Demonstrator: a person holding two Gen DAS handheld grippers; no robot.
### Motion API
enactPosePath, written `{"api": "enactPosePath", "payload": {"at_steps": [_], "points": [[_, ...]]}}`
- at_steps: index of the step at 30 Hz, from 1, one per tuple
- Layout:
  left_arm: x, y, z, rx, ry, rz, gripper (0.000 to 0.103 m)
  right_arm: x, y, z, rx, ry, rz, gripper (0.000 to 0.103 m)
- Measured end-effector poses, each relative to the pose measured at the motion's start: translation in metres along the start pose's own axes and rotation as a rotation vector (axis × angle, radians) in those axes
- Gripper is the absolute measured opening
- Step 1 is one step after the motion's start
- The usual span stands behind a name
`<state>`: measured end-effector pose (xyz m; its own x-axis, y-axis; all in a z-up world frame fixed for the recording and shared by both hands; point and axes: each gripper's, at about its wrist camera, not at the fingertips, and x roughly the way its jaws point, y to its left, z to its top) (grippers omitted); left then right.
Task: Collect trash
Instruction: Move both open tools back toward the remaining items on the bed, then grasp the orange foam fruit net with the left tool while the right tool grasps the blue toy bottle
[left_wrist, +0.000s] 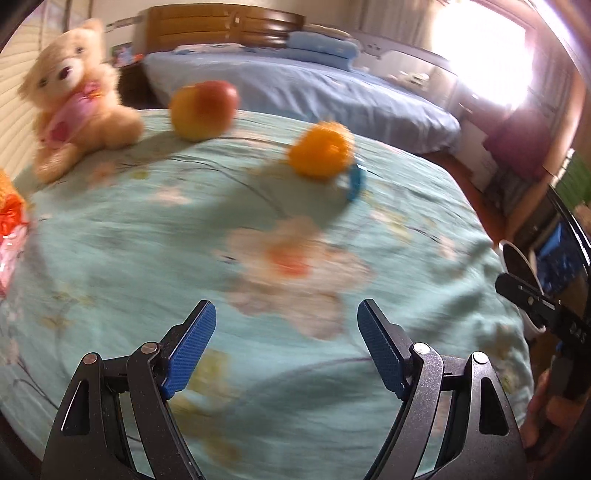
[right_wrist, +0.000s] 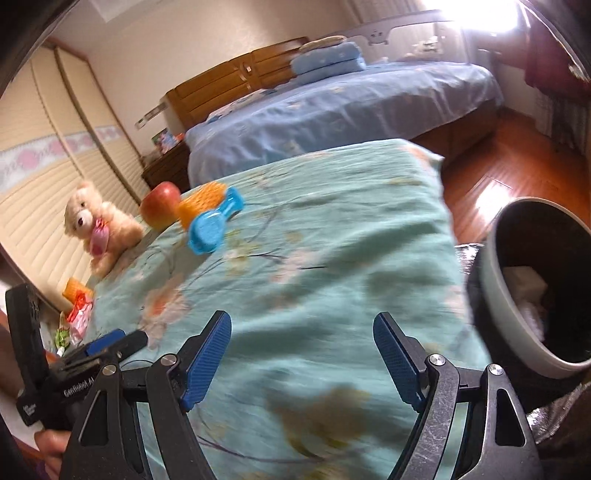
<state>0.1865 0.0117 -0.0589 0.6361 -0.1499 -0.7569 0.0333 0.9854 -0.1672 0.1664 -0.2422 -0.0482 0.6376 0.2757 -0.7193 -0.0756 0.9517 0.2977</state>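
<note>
Bedroom light floods in from the window behind a blue-sheeted bed (right_wrist: 332, 107), and nearer to you lies the teal floral bedspread (left_wrist: 147, 258) that carries everything.

Your left tool (left_wrist: 286, 314) stands wide with nothing between its blue pads; your right tool (right_wrist: 302, 328) is equally wide and empty. You look to be between pickups, hunting for the next piece.

Off to the right tool's right, just past the bedspread's edge, sits the bin (right_wrist: 517, 314), with something white and crumpled already inside. The likeliest trash is the small heap of orange, red and pink wrappers (right_wrist: 77, 310), at the left tool's far left by the bedspread's edge; blur keeps me from saying exactly what they are.

Ahead of both tools, well apart from them, stand an apple (left_wrist: 203, 109), an orange spiky brush with a blue handle (right_wrist: 207, 210), and a teddy bear (left_wrist: 74, 103). I'd judge those are not trash.

Your next move calls for swinging the left tool toward the wrappers and closing on one thin, crinkly piece.

Between the tools and the toys the bedspread is bare, so you have room there. Mind the drop at the right edge beside the bin, and the shuttered wardrobe doors (right_wrist: 37, 206) close behind the wrappers.
</note>
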Motion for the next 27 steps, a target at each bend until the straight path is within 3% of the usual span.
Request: {"api": "enactPosePath", "payload": {"at_steps": [12, 20, 21, 24, 27], "points": [[0.013, 0.043, 0.026, -0.004, -0.018, 0.075, 0.081, 0.052, 0.063, 0.015, -0.089, 0.048, 0.052, 0.081], [0.031, 0.049, 0.048, 0.03, 0.004, 0.071, 0.081, 0.087, 0.088, 0.035, -0.102, 0.06, 0.06, 0.08], [0.033, 0.048, 0.051, 0.039, 0.001, 0.073, 0.081, 0.092, 0.09, 0.038, -0.101, 0.063, 0.059, 0.079], [0.04, 0.044, 0.058, 0.058, -0.005, 0.067, 0.081, 0.104, 0.092, 0.046, -0.092, 0.061, 0.036, 0.058], [0.049, 0.04, 0.066, 0.06, -0.003, 0.057, 0.081, 0.116, 0.09, 0.053, -0.066, 0.074, 0.044, 0.055]]}}
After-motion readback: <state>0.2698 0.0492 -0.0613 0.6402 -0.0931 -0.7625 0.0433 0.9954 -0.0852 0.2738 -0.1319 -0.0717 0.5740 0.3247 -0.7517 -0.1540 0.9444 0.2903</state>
